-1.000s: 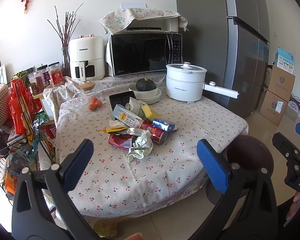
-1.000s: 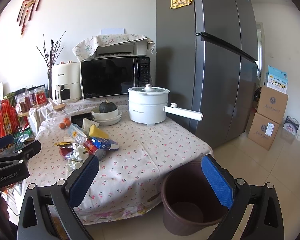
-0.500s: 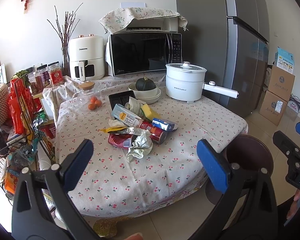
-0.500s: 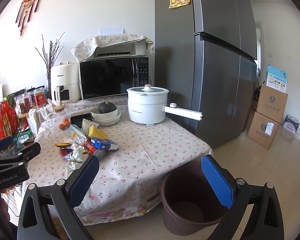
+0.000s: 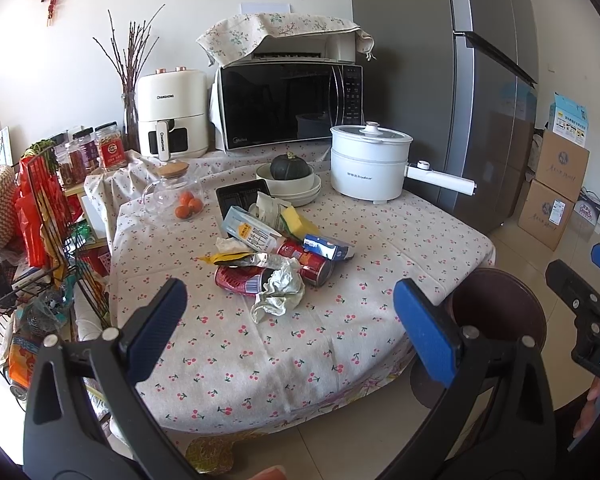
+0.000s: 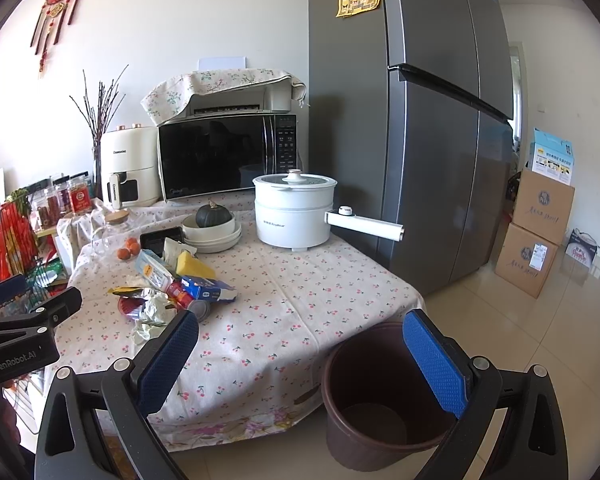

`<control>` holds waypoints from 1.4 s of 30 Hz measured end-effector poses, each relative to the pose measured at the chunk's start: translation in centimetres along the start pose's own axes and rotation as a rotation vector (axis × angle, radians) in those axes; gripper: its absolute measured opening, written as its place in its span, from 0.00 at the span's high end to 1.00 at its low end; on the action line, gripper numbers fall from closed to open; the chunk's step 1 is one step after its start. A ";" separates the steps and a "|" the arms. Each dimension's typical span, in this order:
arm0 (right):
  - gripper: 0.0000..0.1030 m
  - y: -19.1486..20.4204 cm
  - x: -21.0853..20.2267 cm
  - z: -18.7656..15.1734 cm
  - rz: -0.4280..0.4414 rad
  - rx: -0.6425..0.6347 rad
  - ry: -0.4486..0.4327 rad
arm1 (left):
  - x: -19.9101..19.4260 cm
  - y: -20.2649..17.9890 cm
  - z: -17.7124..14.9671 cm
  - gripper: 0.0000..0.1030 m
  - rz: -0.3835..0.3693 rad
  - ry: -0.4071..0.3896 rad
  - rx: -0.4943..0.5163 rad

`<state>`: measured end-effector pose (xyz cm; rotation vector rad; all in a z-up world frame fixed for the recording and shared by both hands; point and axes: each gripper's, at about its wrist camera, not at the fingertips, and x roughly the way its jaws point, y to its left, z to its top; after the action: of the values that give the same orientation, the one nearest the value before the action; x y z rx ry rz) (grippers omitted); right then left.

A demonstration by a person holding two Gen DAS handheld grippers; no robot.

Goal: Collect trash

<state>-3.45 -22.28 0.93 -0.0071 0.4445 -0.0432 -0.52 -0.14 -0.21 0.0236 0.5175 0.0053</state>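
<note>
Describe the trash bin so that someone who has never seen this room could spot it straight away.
Start at the tall grey fridge and come forward to the table with the cherry-print cloth. On the tiled floor against the table's near corner stands the trash bin, a round dark brown bucket, open-topped and seemingly empty. It is the only container on the floor there; the cardboard boxes stand far off by the wall.

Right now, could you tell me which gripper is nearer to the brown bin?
Right. The right gripper hangs open almost directly above the brown bin, while the left gripper is open off to the bin's left, facing the trash pile.
</note>
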 end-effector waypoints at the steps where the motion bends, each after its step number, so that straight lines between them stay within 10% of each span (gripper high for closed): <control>1: 0.00 -0.1 0.0 0.0 0.000 0.001 0.001 | 0.0 0.0 0.0 0.00 0.000 0.000 0.000; 33: 0.00 -0.4 0.2 0.0 -0.003 0.013 0.013 | 0.3 0.1 -0.1 0.00 -0.006 0.012 0.008; 42: 0.00 -0.5 3.4 2.6 0.079 -0.020 0.159 | 3.9 1.3 0.7 0.00 -0.148 0.157 0.066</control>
<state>0.67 -22.96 1.84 -0.0059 0.6038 0.0392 3.20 1.19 -1.55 0.0496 0.6750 -0.1557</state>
